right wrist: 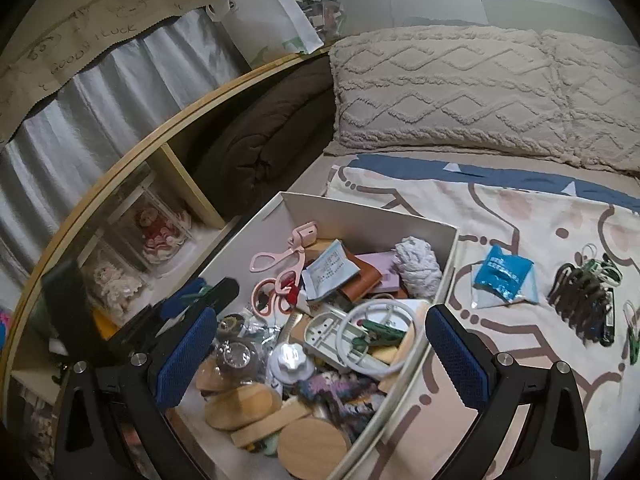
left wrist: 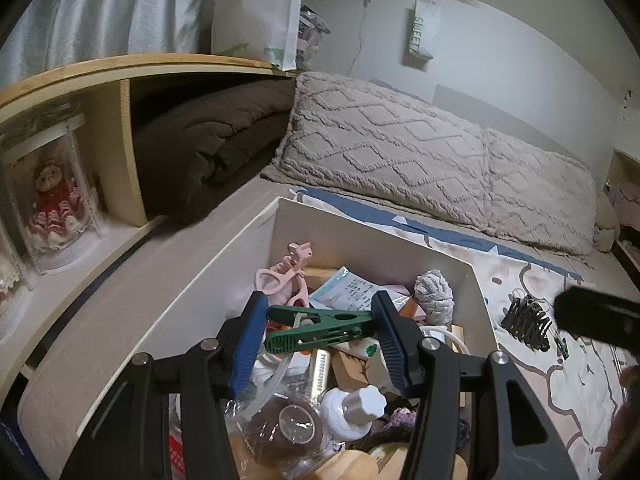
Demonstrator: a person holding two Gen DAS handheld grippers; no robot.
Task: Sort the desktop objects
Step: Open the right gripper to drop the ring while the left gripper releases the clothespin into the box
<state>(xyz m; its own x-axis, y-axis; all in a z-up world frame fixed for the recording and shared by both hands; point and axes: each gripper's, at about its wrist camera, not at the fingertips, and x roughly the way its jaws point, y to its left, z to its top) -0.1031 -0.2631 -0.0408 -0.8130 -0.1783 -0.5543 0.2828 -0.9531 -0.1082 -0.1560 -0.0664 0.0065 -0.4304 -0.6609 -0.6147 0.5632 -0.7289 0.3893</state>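
My left claw grips a green clip; right claw gapes empty. Few items sorted onto the sheet; box remains full.

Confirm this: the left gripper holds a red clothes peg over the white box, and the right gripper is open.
Wrong colour. The left gripper holds a green clothes peg over the white box, per the left wrist view. The right gripper is open, as stated.
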